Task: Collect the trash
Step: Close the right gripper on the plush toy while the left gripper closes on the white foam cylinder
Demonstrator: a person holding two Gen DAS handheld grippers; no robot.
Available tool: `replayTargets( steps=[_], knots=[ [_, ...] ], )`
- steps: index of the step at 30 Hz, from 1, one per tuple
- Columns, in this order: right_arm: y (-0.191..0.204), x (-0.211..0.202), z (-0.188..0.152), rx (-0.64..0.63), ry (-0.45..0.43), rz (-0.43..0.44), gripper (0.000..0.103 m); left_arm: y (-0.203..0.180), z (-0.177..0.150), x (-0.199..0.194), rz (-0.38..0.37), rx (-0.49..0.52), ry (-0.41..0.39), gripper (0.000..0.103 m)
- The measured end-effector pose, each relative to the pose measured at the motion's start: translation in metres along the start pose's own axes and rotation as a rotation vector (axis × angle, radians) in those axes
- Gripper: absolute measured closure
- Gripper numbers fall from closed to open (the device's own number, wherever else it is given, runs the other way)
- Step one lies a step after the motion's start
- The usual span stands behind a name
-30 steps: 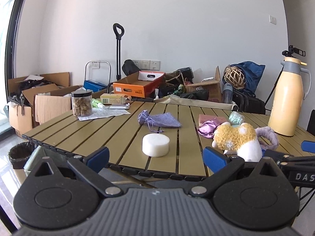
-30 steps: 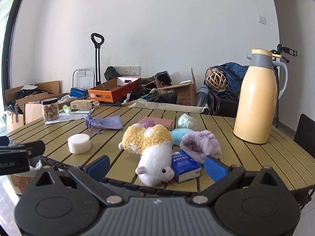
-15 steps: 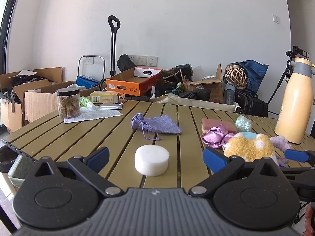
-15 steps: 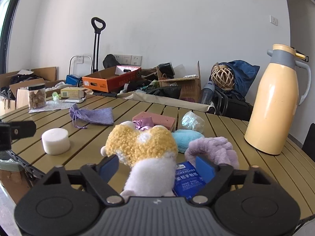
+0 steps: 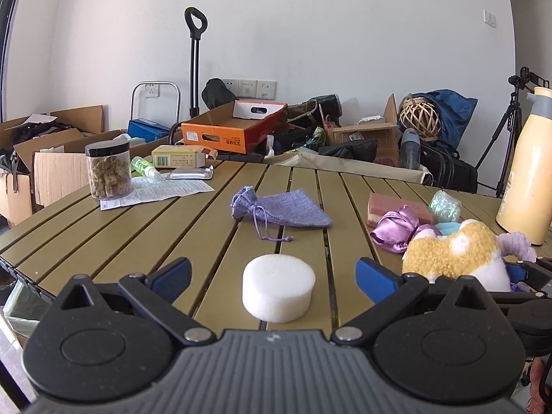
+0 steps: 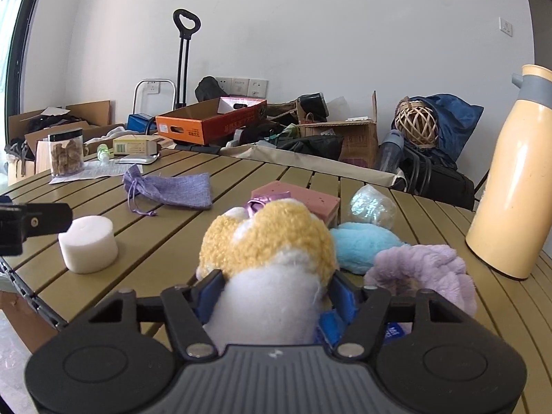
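A white foam cylinder (image 5: 278, 288) stands on the slatted table (image 5: 103, 241) between the fingers of my left gripper (image 5: 272, 274), which is open and clear of it on both sides. My right gripper (image 6: 276, 296) is closing, and its blue pads press on the white body of a yellow and white plush toy (image 6: 265, 241). The foam cylinder (image 6: 88, 243) also shows to the plush's left in the right wrist view. A purple drawstring pouch (image 5: 279, 207) lies further back on the table.
Beside the plush lie a purple scrunchie (image 6: 427, 269), a blue fluffy ball (image 6: 362, 241), a pink block (image 6: 296, 196) and a small blue box (image 6: 393, 331). A tall yellow thermos (image 6: 517, 179) stands at the right. A jar (image 5: 109, 169), papers and boxes sit far left.
Both grippers moved forward over the table. The foam cylinder now sits between the left fingers. The right jaws narrowed from wide open onto the plush toy.
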State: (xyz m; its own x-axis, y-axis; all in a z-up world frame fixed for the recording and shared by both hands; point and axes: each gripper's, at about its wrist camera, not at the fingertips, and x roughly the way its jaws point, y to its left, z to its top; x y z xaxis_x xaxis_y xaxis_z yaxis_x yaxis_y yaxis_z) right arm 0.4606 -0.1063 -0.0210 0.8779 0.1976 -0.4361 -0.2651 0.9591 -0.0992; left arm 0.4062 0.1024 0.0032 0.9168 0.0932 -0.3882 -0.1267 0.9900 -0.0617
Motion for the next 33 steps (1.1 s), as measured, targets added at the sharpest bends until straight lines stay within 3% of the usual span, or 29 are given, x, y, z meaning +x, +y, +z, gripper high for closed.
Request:
replayTargets(
  steps=[13,24,33],
  knots=[
    [-0.011,-0.006,0.001,0.100,-0.057,0.038,0.048,0.004,-0.004,0.026,-0.028,-0.022,0.072,0.000],
    [-0.044,-0.026,0.005,0.210,-0.157,0.014,0.048,-0.006,-0.005,0.057,0.026,-0.022,0.120,0.000],
    [-0.064,-0.035,0.000,0.254,-0.186,-0.018,0.048,-0.016,-0.011,0.072,0.093,0.023,0.128,0.000]
  ],
)
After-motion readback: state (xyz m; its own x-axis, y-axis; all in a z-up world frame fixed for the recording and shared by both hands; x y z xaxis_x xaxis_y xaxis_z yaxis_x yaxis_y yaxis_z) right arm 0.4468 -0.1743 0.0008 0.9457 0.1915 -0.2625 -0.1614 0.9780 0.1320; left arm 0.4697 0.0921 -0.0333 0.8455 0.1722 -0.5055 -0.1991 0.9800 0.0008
